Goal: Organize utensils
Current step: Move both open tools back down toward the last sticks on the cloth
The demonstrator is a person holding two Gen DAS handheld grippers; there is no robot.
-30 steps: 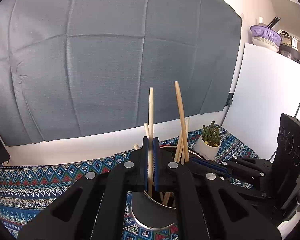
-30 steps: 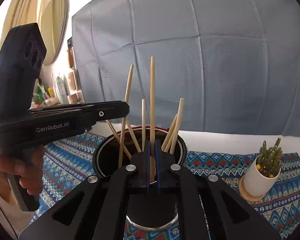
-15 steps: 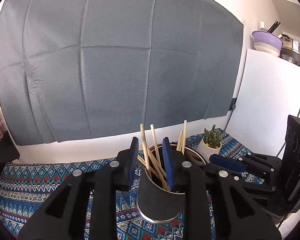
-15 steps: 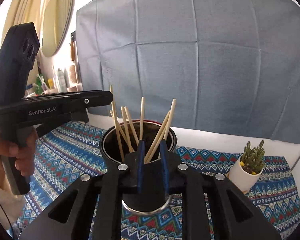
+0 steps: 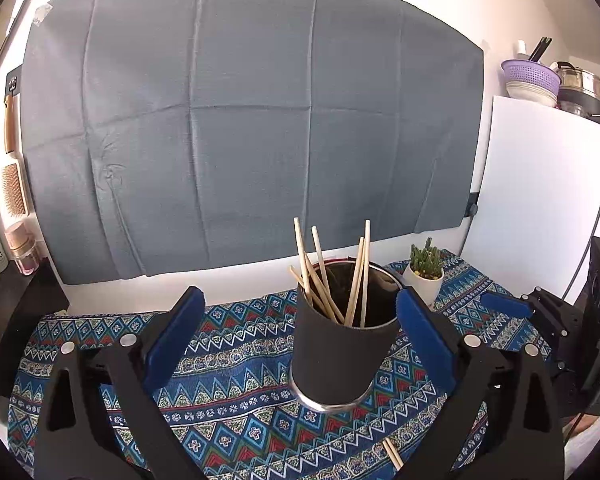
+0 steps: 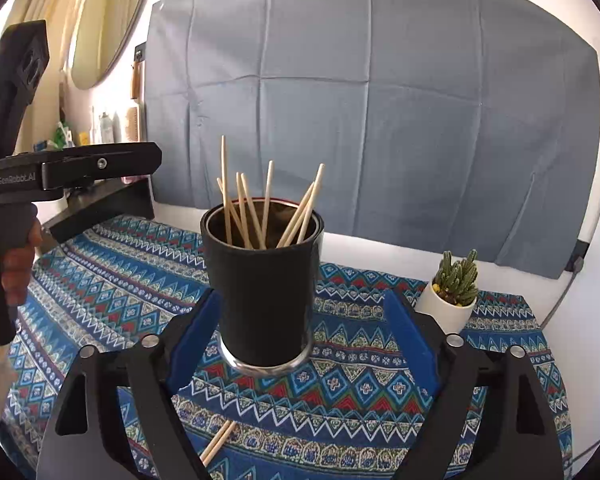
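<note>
Both hand-held grippers (image 5: 296,334) (image 6: 302,338) opening, empty; roughly seven chopsticks (image 6: 260,208) in one cup (image 6: 264,292).

Both grippers wide and still spreading

The left gripper (image 5: 296,332) has its blue-padded jaws opening, nothing pinched between the pads, angled a bit downward. Same deal for the right gripper (image 6: 304,340): jaws opening, pads gripping nothing, tilted down a little. In the right wrist view you can see a hand (image 6: 10,264) wrapped around the left gripper's black handle, off to the left side.
</note>
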